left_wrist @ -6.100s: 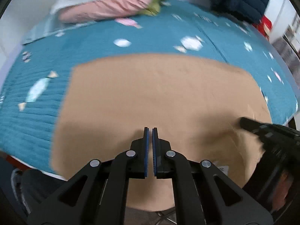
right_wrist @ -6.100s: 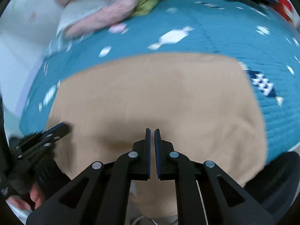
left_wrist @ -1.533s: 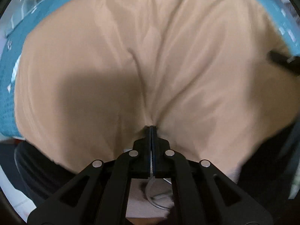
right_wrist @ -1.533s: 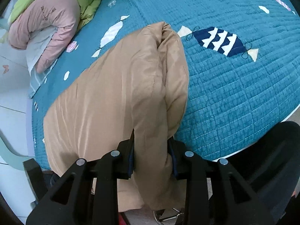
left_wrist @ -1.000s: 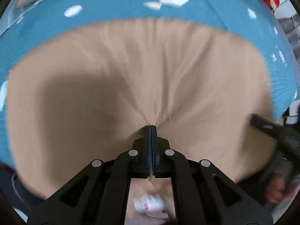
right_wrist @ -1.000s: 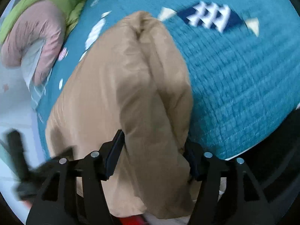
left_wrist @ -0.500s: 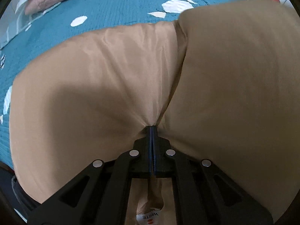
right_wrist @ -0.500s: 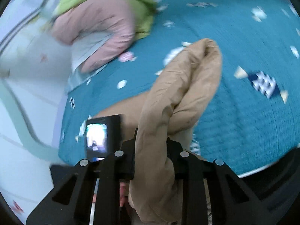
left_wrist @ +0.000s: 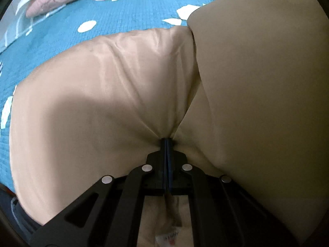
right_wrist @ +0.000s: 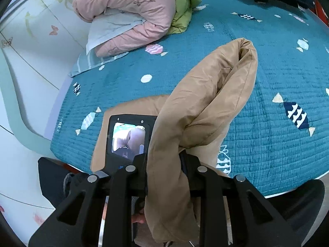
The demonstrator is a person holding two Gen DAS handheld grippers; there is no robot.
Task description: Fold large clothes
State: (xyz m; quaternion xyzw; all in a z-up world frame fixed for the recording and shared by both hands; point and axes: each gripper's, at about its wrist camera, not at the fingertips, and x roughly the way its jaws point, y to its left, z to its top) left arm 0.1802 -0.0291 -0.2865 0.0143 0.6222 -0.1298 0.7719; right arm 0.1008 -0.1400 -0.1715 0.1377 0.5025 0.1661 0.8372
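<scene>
my left gripper (left_wrist: 166, 142) pinched tight on tan coat (left_wrist: 115, 94) near edge, my right gripper (right_wrist: 164, 160) just closed further, clamped on thick bunched fold, coat half lifted off teal bedspread (right_wrist: 277, 65), rest lying flat

It was a home bedroom. A bed (right_wrist: 127, 86) wore a teal quilted cover printed with sweets. A rolled pink and green duvet (right_wrist: 144, 14) lay at its far edge, beside a white wall (right_wrist: 30, 47) decorated with butterflies.
</scene>
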